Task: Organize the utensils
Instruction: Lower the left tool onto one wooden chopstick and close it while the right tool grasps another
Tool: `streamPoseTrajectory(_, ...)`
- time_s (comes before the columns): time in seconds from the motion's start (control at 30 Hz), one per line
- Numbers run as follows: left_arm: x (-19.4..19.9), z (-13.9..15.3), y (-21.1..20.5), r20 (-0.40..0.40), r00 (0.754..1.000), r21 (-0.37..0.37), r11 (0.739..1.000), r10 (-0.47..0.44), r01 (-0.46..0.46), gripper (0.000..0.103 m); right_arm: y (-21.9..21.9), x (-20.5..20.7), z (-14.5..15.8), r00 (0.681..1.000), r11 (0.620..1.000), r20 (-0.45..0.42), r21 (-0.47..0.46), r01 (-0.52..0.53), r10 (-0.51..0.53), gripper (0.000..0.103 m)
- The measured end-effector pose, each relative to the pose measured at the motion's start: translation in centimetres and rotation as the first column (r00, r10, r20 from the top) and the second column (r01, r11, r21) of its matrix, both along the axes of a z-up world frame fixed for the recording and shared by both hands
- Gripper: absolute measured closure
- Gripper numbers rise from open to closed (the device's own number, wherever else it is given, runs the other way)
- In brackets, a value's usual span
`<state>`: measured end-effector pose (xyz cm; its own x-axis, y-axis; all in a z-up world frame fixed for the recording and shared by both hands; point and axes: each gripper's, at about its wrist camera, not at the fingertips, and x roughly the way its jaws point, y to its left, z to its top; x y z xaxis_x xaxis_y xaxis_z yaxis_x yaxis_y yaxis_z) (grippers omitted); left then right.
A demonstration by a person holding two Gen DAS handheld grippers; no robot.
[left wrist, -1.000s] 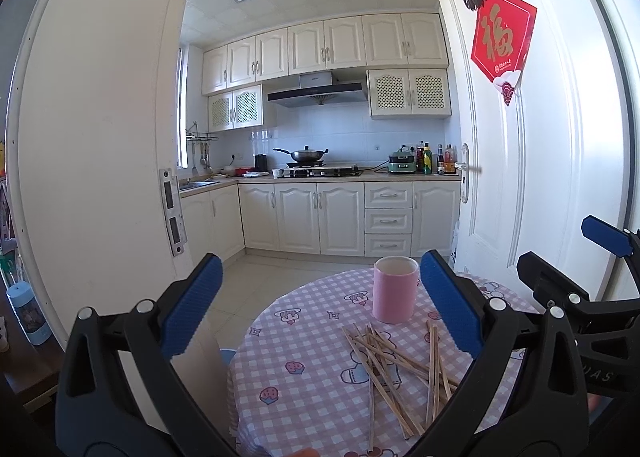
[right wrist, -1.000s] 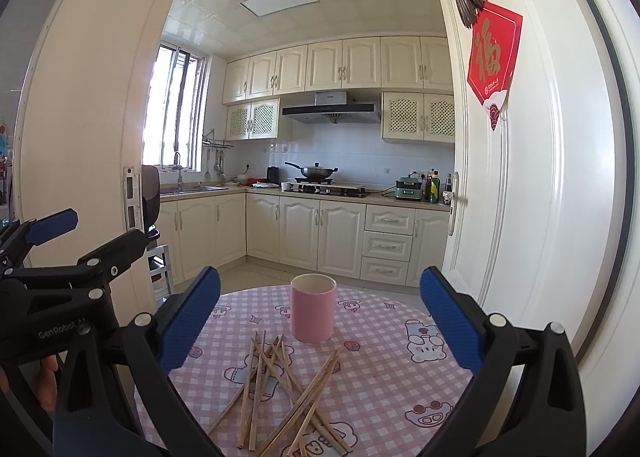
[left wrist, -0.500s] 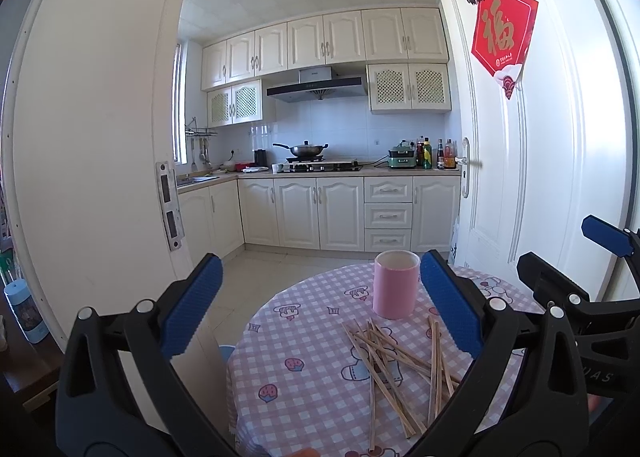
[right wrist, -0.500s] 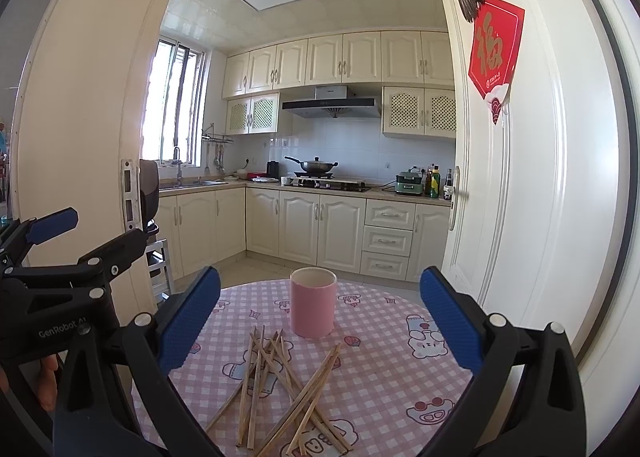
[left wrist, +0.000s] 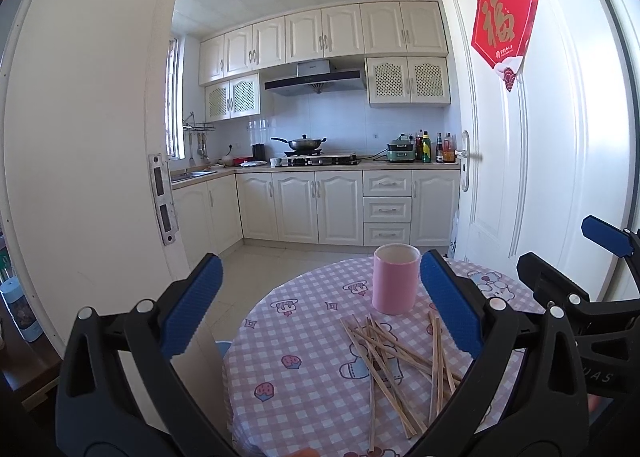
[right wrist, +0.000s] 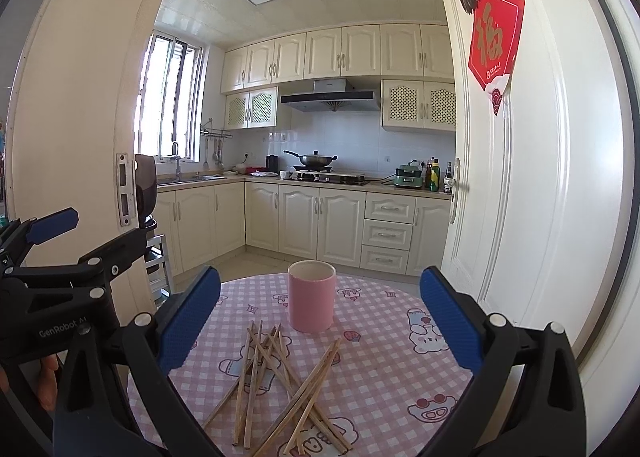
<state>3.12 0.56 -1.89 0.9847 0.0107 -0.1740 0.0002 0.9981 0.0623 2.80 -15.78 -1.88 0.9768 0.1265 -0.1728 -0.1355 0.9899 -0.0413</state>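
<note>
Several wooden chopsticks (left wrist: 394,361) (right wrist: 280,373) lie in a loose crossed pile on a round table with a pink checked cloth (left wrist: 304,341) (right wrist: 384,361). Behind the pile stands an upright pink cylindrical cup (left wrist: 396,279) (right wrist: 311,295), which looks empty. My left gripper (left wrist: 320,305) is open, raised above the table's left side, nothing between its blue pads. My right gripper (right wrist: 320,313) is open too, held above the pile and facing the cup. Each gripper shows at the edge of the other's view.
A white door (left wrist: 520,137) with a red paper decoration (left wrist: 502,25) stands open close on the right of the table. A door frame (left wrist: 80,137) is on the left. Beyond is a kitchen with cream cabinets (right wrist: 320,217), a stove and a wok (right wrist: 314,159).
Both views have tilted slightly downward and drawn a little nearer the table; the cup and chopsticks sit a bit lower in frame. Nothing on the table has moved. Both grippers stay open.
</note>
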Motion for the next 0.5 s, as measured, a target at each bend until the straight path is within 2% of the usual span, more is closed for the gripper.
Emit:
streamPoseTrajectory(0.2,0.6,-0.3,-0.1,-0.007,1.000,0.002,1.000,-0.004,0.004,0.006,0.1,0.6,-0.3,1.000,1.000,-0.008,-0.002,0.002,-0.002,0.007)
streamPoseTrajectory(0.3,1.5,-0.7,-0.1,-0.036,0.999,0.002,1.000,-0.022,0.022,0.006,-0.1,1.5,-0.8,0.999,1.000,-0.036,-0.006,-0.006,0.006,0.007)
streamPoseTrajectory(0.37,2.6,-1.4,-0.1,-0.083,0.995,0.004,0.999,-0.049,0.049,0.006,-0.4,2.6,-1.5,0.996,1.000,-0.083,-0.008,-0.018,0.018,0.007)
streamPoseTrajectory(0.5,5.9,-3.4,0.5,-0.215,0.973,-0.018,0.996,-0.086,0.085,0.006,-1.3,6.2,-4.0,0.970,0.999,-0.240,0.015,-0.041,0.044,0.007)
